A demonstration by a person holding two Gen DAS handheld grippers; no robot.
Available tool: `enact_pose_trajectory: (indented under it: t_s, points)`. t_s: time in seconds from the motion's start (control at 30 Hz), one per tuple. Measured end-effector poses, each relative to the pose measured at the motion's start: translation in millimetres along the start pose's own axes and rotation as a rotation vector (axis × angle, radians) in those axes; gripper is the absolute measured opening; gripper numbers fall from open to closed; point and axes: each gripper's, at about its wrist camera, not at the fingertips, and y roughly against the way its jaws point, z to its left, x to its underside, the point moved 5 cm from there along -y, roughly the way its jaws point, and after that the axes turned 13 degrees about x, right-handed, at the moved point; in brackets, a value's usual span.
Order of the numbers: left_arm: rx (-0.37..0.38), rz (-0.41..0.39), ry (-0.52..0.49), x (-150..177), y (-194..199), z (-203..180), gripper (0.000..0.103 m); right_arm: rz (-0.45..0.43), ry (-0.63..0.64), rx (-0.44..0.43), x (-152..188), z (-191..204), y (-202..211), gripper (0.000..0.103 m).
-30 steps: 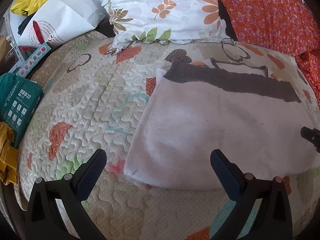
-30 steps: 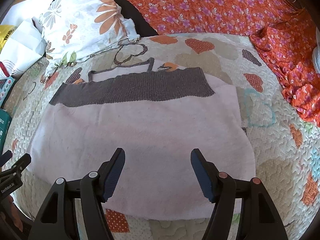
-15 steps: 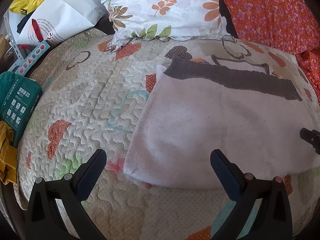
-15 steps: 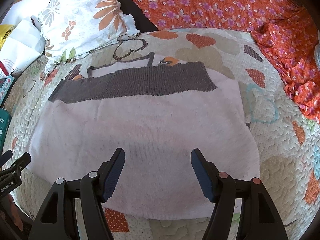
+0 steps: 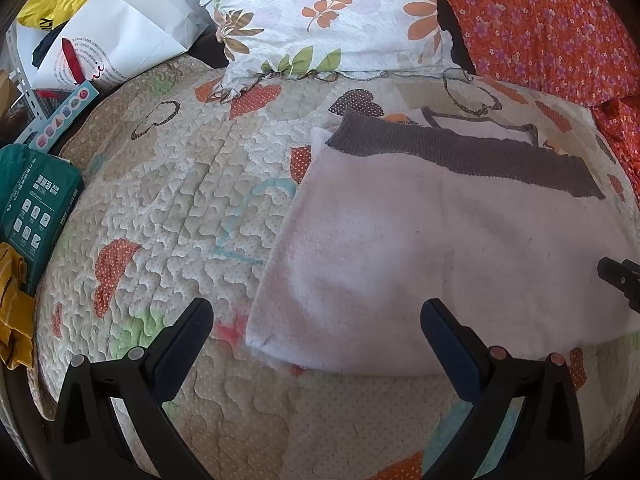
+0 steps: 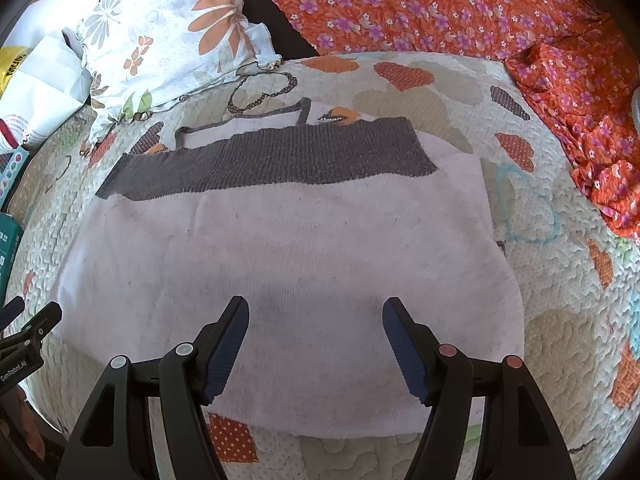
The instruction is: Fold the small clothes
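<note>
A pale pink knit top point(image 6: 280, 264) with a dark grey ribbed band point(image 6: 272, 160) lies folded flat on the quilted bed cover point(image 6: 560, 320). It also shows in the left wrist view point(image 5: 420, 248), band point(image 5: 460, 156) at the far side. My right gripper point(image 6: 316, 320) is open and empty, hovering over the top's near half. My left gripper point(image 5: 316, 320) is open and empty, over the top's near left corner. The left gripper's tip shows at the left edge of the right wrist view point(image 6: 28, 332); the right gripper's tip shows at the right edge of the left wrist view point(image 5: 620, 276).
A floral pillow point(image 5: 328, 16) and orange flowered fabric point(image 6: 440, 4) lie at the back. White and yellow bags point(image 5: 112, 28), a green box point(image 5: 32, 204) and a yellow cloth point(image 5: 14, 304) sit along the left edge of the bed.
Both grippers have drifted slightly forward over the top, staying open. The garment has not moved.
</note>
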Motion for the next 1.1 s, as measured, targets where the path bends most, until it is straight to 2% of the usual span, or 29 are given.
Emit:
enact_pose_trajectory:
  t_s: [1.1]
  points:
    - [0.008,0.057,0.014,5,-12,5,0.103,0.011,0.015,-0.007,3,2,-5,0.075]
